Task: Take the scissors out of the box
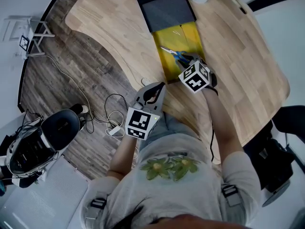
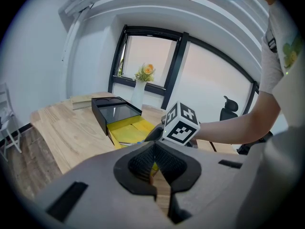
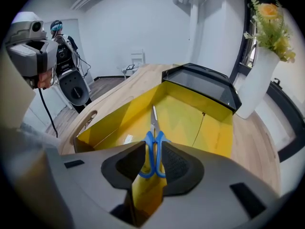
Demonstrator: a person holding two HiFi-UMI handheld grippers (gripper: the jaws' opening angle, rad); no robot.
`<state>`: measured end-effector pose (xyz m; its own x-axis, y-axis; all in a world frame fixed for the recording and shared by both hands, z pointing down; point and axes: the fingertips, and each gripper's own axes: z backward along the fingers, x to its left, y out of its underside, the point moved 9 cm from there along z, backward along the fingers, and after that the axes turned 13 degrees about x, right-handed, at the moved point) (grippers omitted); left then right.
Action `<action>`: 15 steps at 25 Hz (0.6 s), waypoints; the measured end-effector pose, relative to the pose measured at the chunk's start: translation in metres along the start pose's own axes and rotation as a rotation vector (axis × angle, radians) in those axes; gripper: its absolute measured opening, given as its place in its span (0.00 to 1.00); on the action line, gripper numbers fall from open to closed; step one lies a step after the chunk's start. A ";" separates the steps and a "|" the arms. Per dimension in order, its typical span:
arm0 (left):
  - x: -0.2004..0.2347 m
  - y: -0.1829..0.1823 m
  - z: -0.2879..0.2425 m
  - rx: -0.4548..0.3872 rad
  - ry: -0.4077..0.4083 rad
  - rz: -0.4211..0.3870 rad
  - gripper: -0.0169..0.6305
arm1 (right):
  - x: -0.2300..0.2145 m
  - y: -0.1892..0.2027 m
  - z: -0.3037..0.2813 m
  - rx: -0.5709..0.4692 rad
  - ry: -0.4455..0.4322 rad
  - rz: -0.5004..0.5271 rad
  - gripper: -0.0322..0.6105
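Observation:
An open yellow box (image 1: 169, 69) lies on the wooden table (image 1: 238, 70), its inside filling the right gripper view (image 3: 209, 109). My right gripper (image 3: 153, 150) is shut on the blue handles of the scissors (image 3: 154, 128), whose blades point away over the box floor. The head view shows the same grip: scissors (image 1: 172, 54) over the box, right gripper (image 1: 187, 61) just behind them. My left gripper (image 1: 159, 86) hangs at the table's near edge, left of the box, shut with nothing in it (image 2: 155, 149). From there the yellow box (image 2: 125, 132) shows beyond the right gripper's marker cube (image 2: 181, 123).
A black tray-like lid (image 1: 164, 8) adjoins the box's far end. A white vase with flowers (image 3: 255, 87) stands right of it near the window. Cables (image 1: 112, 123) and a wheeled machine (image 1: 43, 137) are on the floor to the left; an office chair (image 1: 274, 161) stands at right.

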<state>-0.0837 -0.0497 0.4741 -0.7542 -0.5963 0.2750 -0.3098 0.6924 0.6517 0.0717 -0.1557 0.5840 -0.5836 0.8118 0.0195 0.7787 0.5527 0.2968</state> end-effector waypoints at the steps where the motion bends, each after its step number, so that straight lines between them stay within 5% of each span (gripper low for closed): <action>1: 0.005 -0.002 -0.002 0.004 0.003 0.002 0.04 | -0.003 -0.003 -0.004 0.008 -0.001 -0.002 0.21; 11: -0.028 0.007 0.012 -0.023 -0.015 -0.005 0.04 | 0.013 0.014 0.010 0.047 0.036 0.010 0.21; 15: -0.010 0.002 0.004 -0.011 -0.006 0.001 0.04 | 0.003 0.005 -0.003 0.050 0.007 -0.015 0.20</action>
<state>-0.0790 -0.0410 0.4698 -0.7582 -0.5929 0.2715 -0.3027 0.6888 0.6588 0.0726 -0.1509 0.5883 -0.5968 0.8021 0.0226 0.7803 0.5736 0.2491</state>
